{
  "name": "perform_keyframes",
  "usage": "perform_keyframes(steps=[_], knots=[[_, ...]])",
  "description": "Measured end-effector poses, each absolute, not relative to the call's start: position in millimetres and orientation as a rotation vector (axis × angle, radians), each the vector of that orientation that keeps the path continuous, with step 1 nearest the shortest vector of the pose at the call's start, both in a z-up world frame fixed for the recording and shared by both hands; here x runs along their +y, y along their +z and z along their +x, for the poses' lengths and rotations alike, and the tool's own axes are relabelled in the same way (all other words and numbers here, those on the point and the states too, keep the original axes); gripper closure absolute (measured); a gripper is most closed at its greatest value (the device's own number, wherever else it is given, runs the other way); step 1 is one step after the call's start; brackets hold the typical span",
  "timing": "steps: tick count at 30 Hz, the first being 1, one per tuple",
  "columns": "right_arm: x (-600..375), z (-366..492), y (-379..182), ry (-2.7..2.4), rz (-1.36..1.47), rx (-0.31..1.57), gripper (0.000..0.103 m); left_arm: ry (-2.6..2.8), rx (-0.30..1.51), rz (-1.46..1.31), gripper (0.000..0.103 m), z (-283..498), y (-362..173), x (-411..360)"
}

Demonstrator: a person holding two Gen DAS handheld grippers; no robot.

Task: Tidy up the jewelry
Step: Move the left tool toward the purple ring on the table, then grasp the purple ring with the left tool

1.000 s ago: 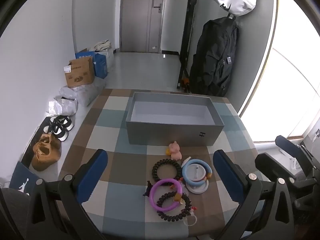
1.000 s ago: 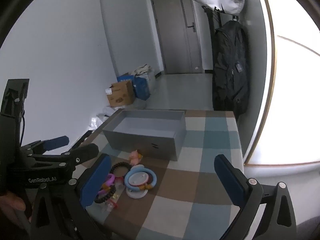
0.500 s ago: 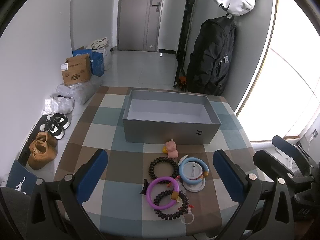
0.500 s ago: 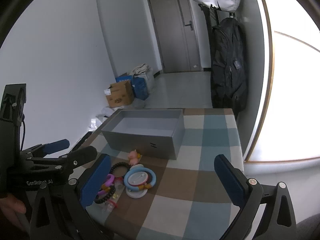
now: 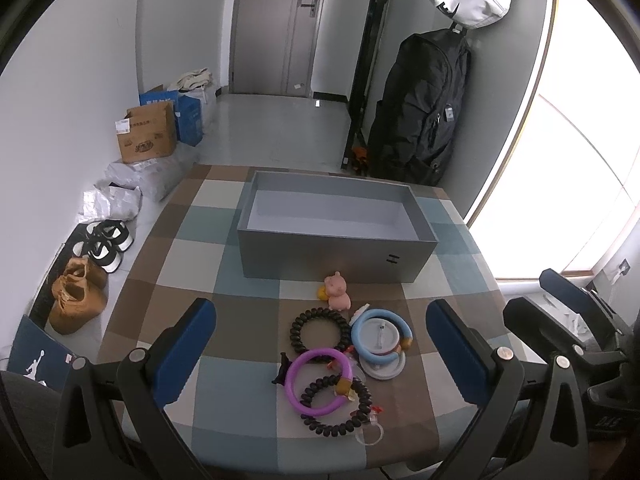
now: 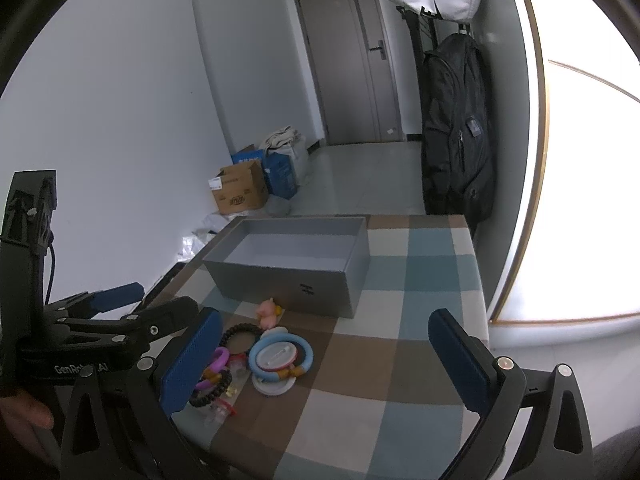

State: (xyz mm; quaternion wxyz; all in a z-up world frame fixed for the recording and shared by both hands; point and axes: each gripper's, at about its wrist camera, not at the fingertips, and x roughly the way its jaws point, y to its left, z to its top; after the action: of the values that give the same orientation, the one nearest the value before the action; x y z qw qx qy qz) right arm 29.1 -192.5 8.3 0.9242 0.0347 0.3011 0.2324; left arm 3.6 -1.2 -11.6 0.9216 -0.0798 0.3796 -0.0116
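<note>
An open grey box [image 5: 336, 224] stands on the checked table [image 5: 168, 264]; it also shows in the right wrist view [image 6: 288, 264]. In front of it lies a cluster of jewelry: a pink pig charm [image 5: 337, 291], a black beaded bracelet [image 5: 319, 330], a light blue ring [image 5: 381, 336] on a white disc, a purple ring [image 5: 319, 382] and a second black bracelet [image 5: 340, 412]. My left gripper [image 5: 320, 344] is open and empty, held above the cluster. My right gripper [image 6: 324, 354] is open and empty, to the right of the cluster [image 6: 276, 356].
The table's right edge runs beside a bright window [image 5: 560, 160]. A black backpack [image 5: 420, 108] hangs behind the table. Shoes [image 5: 104, 244] and a cardboard box [image 5: 146, 134] sit on the floor at the left. The left gripper's body [image 6: 100, 328] shows in the right wrist view.
Both grippers have risen and drawn back slightly; the box and jewelry sit a little smaller and lower in view. Nothing on the table has moved.
</note>
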Motion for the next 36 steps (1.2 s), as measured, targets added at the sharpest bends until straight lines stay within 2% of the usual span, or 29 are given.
perform_keyframes(steps=[27, 36], knots=[[-191, 31, 7, 0.483, 0.089, 0.644, 0.000, -0.082, 0.827, -0.228, 0.001, 8, -17, 1], [-194, 39, 3, 0.464, 0.118, 0.683, 0.000, -0.126, 0.903, -0.262, 0.001, 5, -25, 9]])
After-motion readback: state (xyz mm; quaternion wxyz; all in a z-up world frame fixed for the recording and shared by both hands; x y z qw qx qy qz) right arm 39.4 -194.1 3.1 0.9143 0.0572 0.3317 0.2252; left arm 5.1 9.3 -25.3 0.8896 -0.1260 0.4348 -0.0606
